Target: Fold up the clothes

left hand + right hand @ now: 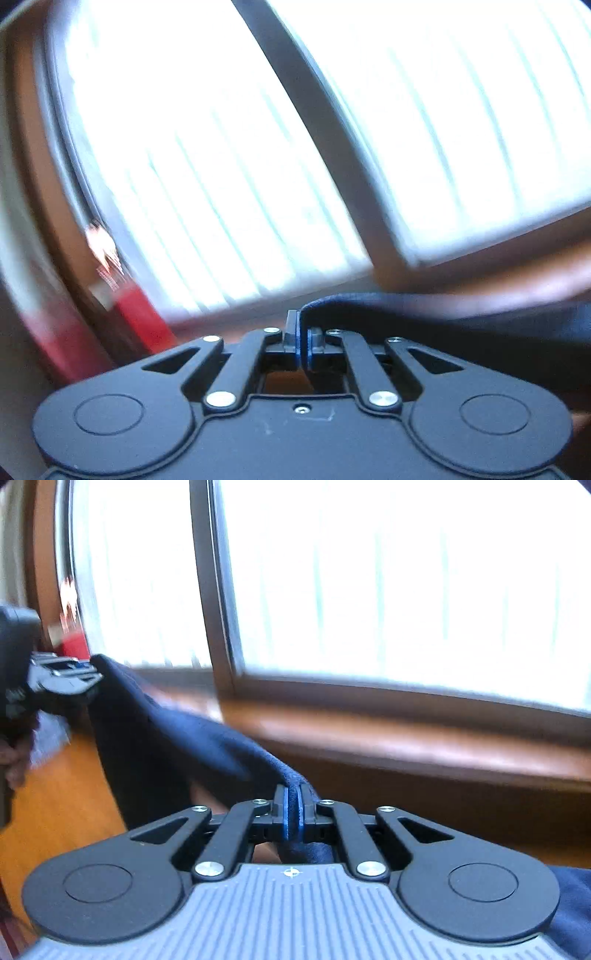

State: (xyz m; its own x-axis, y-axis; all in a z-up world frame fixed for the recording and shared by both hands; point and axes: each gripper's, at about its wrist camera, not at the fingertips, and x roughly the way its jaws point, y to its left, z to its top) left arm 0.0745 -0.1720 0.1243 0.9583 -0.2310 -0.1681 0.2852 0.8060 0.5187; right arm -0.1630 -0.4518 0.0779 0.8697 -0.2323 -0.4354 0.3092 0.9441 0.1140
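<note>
A dark navy garment [177, 746] is held up in the air between both grippers, stretched from one to the other. My right gripper [293, 808] is shut on one edge of it; cloth bunches between the pads. My left gripper [304, 343] is shut on another edge, with the garment [443, 317] trailing off to the right. In the right wrist view the left gripper [74, 675] shows at the far left, clamped on the cloth's upper corner. Both views are motion-blurred and tilted up toward a window.
A bright window with vertical blinds [258, 147] and a dark frame post [214, 590] fills the background above a wooden sill [406, 738]. A red object [140, 314] stands at the left by the window. An orange wooden surface [55, 794] lies below left.
</note>
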